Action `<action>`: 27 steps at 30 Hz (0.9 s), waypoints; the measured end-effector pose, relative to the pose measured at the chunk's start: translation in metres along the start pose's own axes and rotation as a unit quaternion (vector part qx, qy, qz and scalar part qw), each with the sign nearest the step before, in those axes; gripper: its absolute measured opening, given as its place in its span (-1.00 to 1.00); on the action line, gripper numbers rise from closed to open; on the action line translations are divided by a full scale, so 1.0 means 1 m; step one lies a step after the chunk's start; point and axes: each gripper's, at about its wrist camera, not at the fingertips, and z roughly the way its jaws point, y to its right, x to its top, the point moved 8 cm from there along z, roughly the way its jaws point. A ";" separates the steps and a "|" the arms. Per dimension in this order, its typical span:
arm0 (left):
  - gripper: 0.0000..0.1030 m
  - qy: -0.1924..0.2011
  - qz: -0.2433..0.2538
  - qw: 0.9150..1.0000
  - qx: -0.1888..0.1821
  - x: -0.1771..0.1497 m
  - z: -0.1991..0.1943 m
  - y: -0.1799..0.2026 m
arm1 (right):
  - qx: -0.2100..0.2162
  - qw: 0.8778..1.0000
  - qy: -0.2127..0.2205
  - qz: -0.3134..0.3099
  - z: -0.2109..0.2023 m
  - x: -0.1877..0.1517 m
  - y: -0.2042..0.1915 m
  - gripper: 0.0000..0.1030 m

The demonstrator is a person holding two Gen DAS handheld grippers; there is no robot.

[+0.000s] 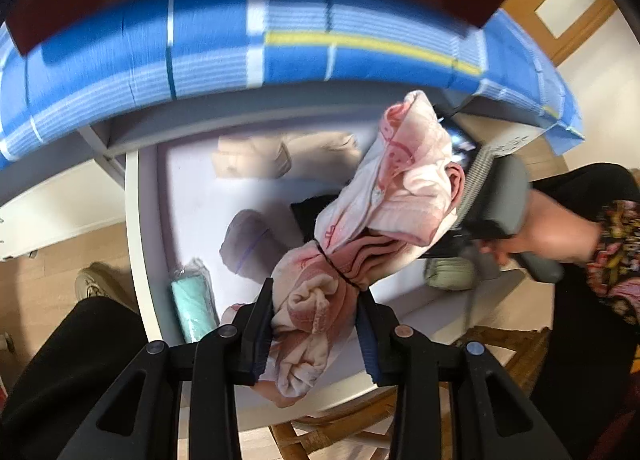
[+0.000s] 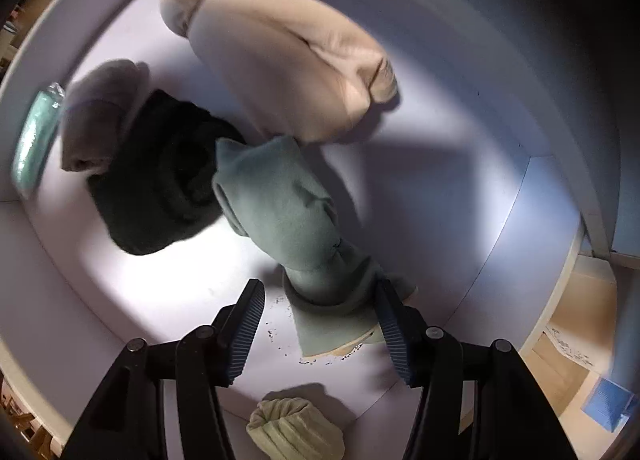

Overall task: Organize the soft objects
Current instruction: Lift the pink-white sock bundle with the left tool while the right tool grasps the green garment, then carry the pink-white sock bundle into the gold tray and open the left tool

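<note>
Our left gripper (image 1: pixel 314 334) clamps the pink bundle (image 1: pixel 360 244), which rises toward one o'clock. Our right gripper (image 2: pixel 320 330) stands part open astride the green roll (image 2: pixel 288 212), pads not pressing.

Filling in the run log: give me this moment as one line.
left gripper: shut on pink towel bundle | right gripper: open around grey-green cloth | drawer: several rolls

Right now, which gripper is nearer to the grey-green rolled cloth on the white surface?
Right. The right gripper points down with its jaws open around the end of the grey-green rolled cloth. The left gripper is off it, clamped on a pink bundle.
</note>
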 end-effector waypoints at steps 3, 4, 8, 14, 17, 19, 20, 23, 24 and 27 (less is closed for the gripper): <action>-0.30 0.012 0.006 1.000 -0.011 0.002 -0.019 0.005 | -0.005 1.000 -0.012 0.008 0.009 0.001 0.000 0.01; -0.30 0.017 0.009 1.000 -0.016 0.003 -0.026 0.007 | -0.008 1.000 -0.015 0.008 0.011 0.001 0.001 -0.08; -0.30 0.041 0.021 0.998 -0.035 0.010 -0.056 0.017 | -0.014 1.000 -0.021 0.017 0.014 0.001 0.008 -0.23; -0.30 0.079 0.020 0.994 -0.073 0.030 -0.099 0.027 | -0.015 0.999 -0.023 0.027 0.015 0.002 0.014 -0.35; -0.30 0.096 0.004 0.991 -0.094 0.037 -0.119 0.024 | -0.013 0.999 -0.025 0.034 0.016 0.003 0.017 -0.37; -0.30 0.108 -0.011 0.988 -0.107 0.045 -0.130 0.027 | -0.010 0.999 -0.029 0.040 0.014 0.000 0.016 -0.38; -0.30 0.117 -0.024 0.986 -0.120 0.056 -0.137 0.025 | -0.007 0.999 -0.031 0.044 0.014 0.000 0.017 -0.38; -0.30 0.137 -0.045 0.980 -0.140 0.075 -0.150 0.023 | 0.007 0.997 -0.038 0.064 0.016 0.000 0.021 -0.38; -0.30 0.145 -0.050 0.978 -0.139 0.085 -0.156 0.020 | 0.010 0.997 -0.038 0.067 0.016 0.000 0.022 -0.38; -0.30 0.164 -0.060 0.976 -0.132 0.112 -0.167 0.013 | 0.013 0.997 -0.037 0.070 0.016 0.003 0.027 -0.38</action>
